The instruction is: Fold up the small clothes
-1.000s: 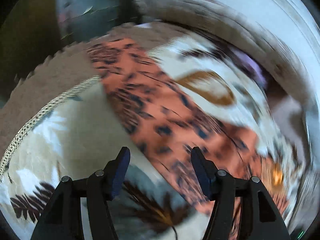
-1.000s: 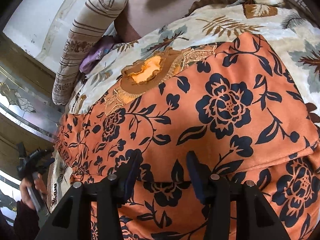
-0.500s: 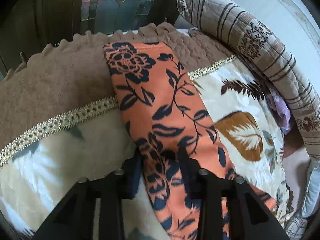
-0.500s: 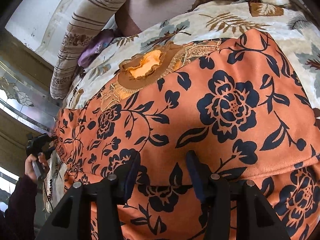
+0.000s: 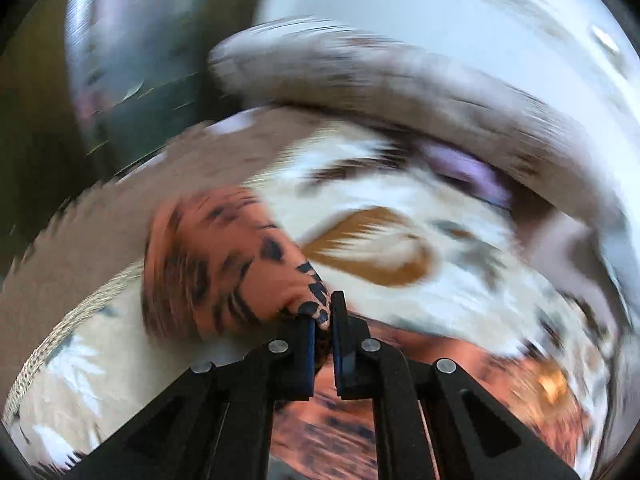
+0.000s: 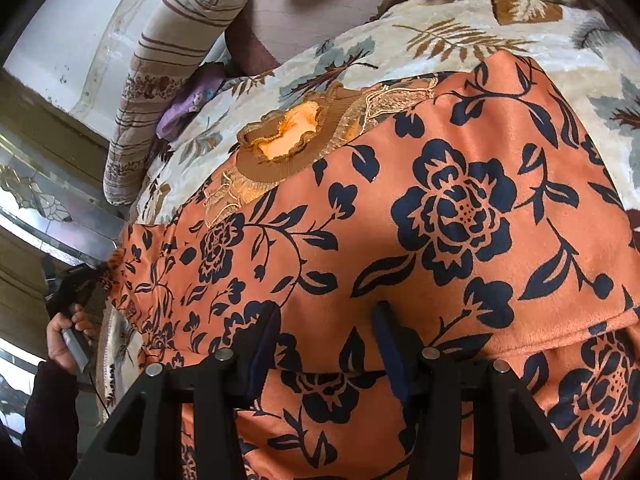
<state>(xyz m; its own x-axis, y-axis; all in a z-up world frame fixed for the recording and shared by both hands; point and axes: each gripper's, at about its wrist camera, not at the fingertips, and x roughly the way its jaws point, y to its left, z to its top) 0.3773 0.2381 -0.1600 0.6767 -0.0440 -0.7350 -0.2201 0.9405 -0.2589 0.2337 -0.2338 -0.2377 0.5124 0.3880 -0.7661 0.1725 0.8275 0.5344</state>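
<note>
An orange garment with dark blue flowers lies spread on the bed, its brown ribbed collar toward the far side. My right gripper stands open low over the garment's body, with flat cloth between its fingers and nothing pinched. In the blurred left wrist view my left gripper is shut on the garment's sleeve, which bulges up and to the left of the pads. The right wrist view shows the left gripper at the far left edge, held by a person's hand.
The garment rests on a cream bedspread printed with leaves. A striped bolster runs along the wall, with a purple cloth tucked beside it. A brown blanket with a braided trim covers the bed's left end.
My left gripper has closed on the sleeve and lifted it off the bedspread, swinging fast so its view is blurred. The right gripper has kept still.
</note>
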